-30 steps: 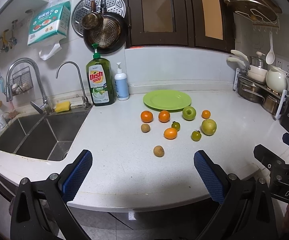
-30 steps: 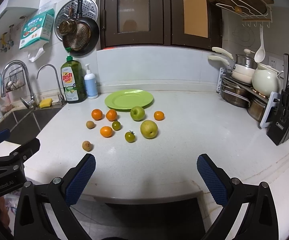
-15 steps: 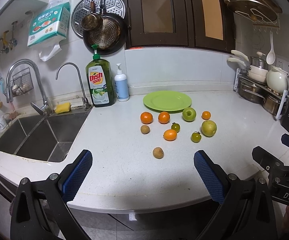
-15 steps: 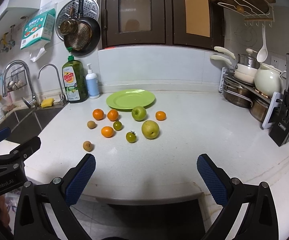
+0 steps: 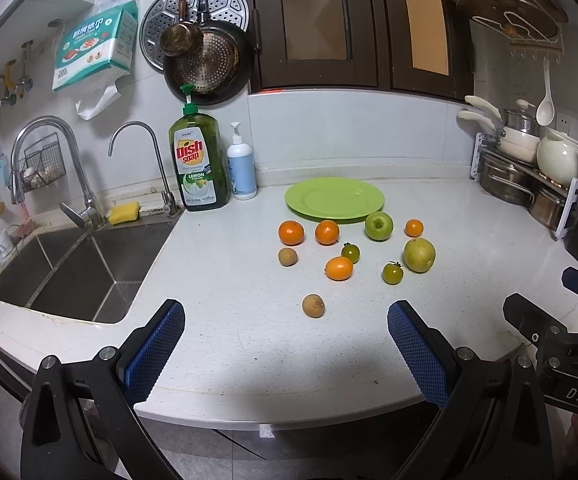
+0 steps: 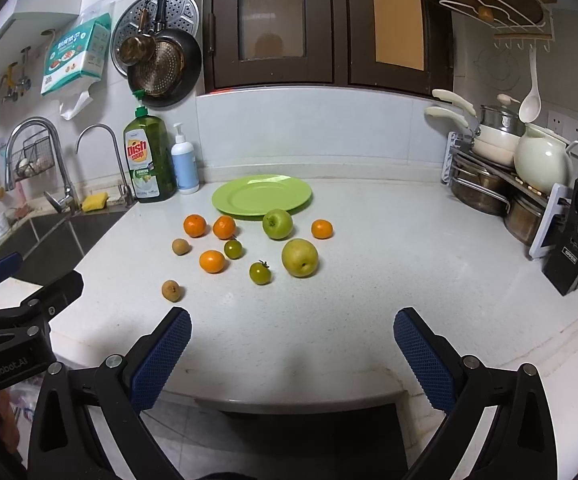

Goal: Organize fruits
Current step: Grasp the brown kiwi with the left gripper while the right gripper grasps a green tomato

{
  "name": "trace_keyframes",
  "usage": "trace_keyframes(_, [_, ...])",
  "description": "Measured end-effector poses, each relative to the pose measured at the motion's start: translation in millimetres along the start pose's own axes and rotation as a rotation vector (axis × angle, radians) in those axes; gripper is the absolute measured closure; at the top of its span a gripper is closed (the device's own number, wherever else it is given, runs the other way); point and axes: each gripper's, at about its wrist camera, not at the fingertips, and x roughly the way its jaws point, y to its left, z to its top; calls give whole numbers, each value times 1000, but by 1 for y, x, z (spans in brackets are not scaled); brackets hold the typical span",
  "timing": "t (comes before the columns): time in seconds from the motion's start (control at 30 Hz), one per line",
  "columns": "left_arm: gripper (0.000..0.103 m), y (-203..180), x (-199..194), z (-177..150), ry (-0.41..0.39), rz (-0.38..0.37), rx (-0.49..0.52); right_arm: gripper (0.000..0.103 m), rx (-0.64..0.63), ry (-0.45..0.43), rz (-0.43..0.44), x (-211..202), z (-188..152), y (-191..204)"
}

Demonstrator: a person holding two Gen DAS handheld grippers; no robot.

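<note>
Both claws hang at the near edge of the white counter [image 5: 229, 280], side by side and well short of the fruit. The left gripper [image 5: 285, 344] has its jaws spread wide with nothing between the blue pads [image 5: 153, 354]; the right gripper [image 6: 292, 350] is spread just as wide and also holds nothing. The green plate [image 5: 334, 200] sits bare near the back wall, with a dish soap bottle [image 5: 197, 164] and a small pump bottle [image 5: 241, 170] to its left, beside the sink [image 5: 69, 272]. All the fruit lies loose on the counter in front of the plate. The green apple [image 5: 378, 225] rests just at the plate's front rim, with a small orange [image 5: 414, 227] to its right and two more oranges [image 5: 291, 232] [image 5: 327, 232] to its left. Nearer the claws are a pear [image 5: 419, 255], two green tomatoes [image 5: 350, 252] [image 5: 392, 273], another orange fruit [image 5: 339, 268] between the tomatoes, and a small brown fruit [image 5: 287, 256] at the left. A second brown fruit [image 5: 313, 305] lies apart from the rest, closest to the left gripper. A rack of pots [image 6: 485, 184] and a knife block [image 6: 577, 240] stand at the right.
</note>
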Motion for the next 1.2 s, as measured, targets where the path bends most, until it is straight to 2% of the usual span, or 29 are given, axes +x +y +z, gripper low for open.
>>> trace_keyframes(0.27, [0,-2,13,-4,16,-2,9,1,-9,20,34,16,3,-2])
trace_keyframes(0.4, [11,1,27,-1,29,-9,29,1,-25,35,67,30,6,6])
trace_keyframes(0.57, [22,4,59,3,57,-40,80,9,-46,63,89,59,13,20])
trace_keyframes(0.77, [36,8,105,9,126,-117,131,21,-48,132,78,103,27,35])
trace_keyframes(1.0, [45,9,144,4,228,-168,126,32,-33,243,72,147,30,44])
trace_keyframes(1.2, [56,0,164,-4,294,-165,96,39,-49,317,106,182,27,39])
